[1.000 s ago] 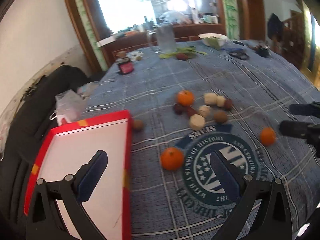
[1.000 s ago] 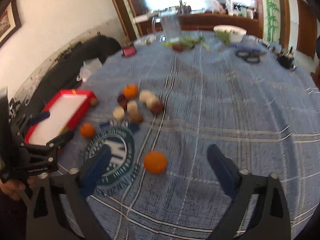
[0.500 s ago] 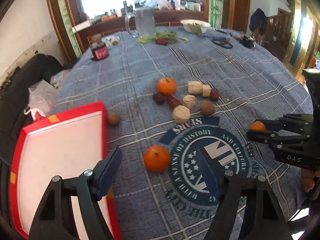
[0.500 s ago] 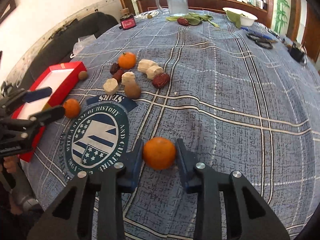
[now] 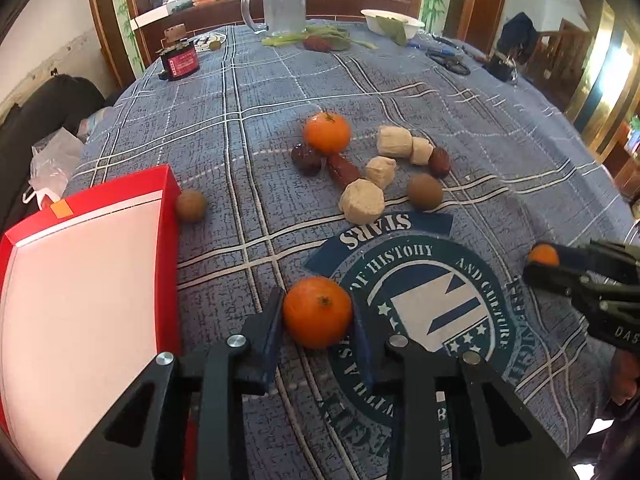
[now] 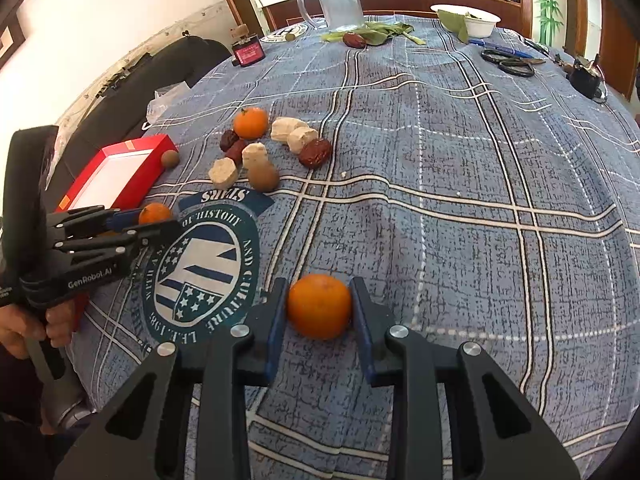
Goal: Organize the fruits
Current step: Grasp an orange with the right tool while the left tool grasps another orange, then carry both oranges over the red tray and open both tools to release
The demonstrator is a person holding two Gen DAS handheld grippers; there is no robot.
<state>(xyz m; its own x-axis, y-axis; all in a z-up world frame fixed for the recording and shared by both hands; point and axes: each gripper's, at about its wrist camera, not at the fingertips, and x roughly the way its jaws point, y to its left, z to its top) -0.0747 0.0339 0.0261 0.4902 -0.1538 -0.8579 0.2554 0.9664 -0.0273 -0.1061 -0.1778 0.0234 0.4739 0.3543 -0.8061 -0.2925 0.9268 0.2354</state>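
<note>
We hold both tools low over the table, each pointing forward along the blue plaid cloth [image 6: 460, 152]. Our left gripper [image 5: 318, 330] reaches out just right of the red tray [image 5: 166, 184], its dark blue pads pressed against either side of a tangerine [image 5: 318, 312]; the fruit sits at the edge of the round printed emblem [image 5: 424, 304] and appears to touch the cloth, though we cannot tell if any weight has left it. Our right gripper [image 6: 319, 310] is clamped the same way on a second tangerine [image 6: 319, 306], which lies on the plaid just right of the emblem, well apart from the tray. In the right view a hand [image 6: 38, 326] grips the left tool's handle at the table's near-left edge. Both held tangerines are bright orange, round and slightly flattened, with dimpled skin; the left one shows a small green stem scar facing the camera. A third tangerine [image 5: 327, 133] rests farther up the cloth, touching a cluster of dark red dates [image 5: 306, 159], pale chunky pieces [image 5: 362, 202] and a brown round fruit [image 5: 425, 191]. Another small brown fruit [image 5: 191, 206] sits just beside the tray's far right corner. The tray has a white floor and holds nothing we can see. At the far end stand a glass mug [image 5: 282, 4], a white bowl [image 5: 390, 24] and some greens [image 5: 320, 38].
</note>
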